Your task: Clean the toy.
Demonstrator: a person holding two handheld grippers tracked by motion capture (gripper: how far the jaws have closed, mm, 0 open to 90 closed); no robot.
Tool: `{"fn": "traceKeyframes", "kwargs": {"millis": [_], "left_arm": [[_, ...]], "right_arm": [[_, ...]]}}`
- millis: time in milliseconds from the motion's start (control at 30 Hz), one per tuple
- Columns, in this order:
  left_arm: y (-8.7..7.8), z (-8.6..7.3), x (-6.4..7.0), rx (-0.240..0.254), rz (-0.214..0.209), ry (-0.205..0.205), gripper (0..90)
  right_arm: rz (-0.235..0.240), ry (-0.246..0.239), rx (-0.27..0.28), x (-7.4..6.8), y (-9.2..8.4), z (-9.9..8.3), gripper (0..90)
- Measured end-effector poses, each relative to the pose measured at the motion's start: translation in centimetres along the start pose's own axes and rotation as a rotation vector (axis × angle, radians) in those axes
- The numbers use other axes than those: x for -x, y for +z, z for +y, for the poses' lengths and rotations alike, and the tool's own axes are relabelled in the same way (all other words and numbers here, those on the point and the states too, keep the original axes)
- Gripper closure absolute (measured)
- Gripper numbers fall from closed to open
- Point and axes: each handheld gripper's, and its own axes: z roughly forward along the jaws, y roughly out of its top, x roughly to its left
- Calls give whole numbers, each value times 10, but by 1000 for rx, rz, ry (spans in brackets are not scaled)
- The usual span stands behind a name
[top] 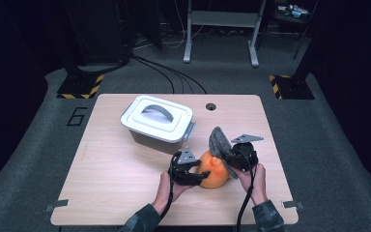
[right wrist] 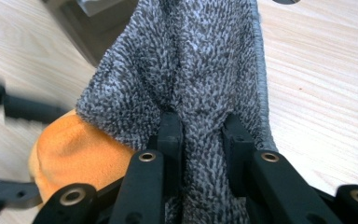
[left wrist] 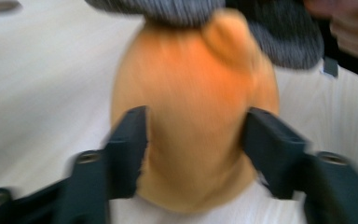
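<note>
An orange plush lump (top: 216,175) rests on the table near the front edge, with a grey towel cloth (top: 218,141) draped over its top and rising to the right. My left gripper (top: 199,177) reaches it from the left. In the blurred left gripper view its jaws (left wrist: 196,140) flank the orange plush (left wrist: 191,79) at a narrow waist, pads against both sides. My right gripper (top: 230,159) is shut on a fold of the grey cloth (right wrist: 191,60), pinched between its jaws (right wrist: 200,133). The plush (right wrist: 74,149) shows under the cloth.
A white lidded box (top: 157,123) with a grey handle stands on the wooden table (top: 111,164) behind and left of the plush. A cable hole (top: 210,106) lies at the back edge. A hand (left wrist: 349,28) holds the right gripper.
</note>
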Motion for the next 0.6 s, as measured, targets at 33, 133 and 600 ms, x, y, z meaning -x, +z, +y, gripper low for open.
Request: {"fn": "traceKeyframes", "kwargs": {"millis": [33,133,600], "left_arm": [[-1,8,3,24,12,14,345],[5,10,6,5,-22,40,489],[11,-12,11,17,-73,40,758]], "right_arm": [[-1,-13,3,-2,-2,-1,733],[-3,-22,3,-5,-4,-2,734],[-15,-49,-60,1,6,17,730]]}}
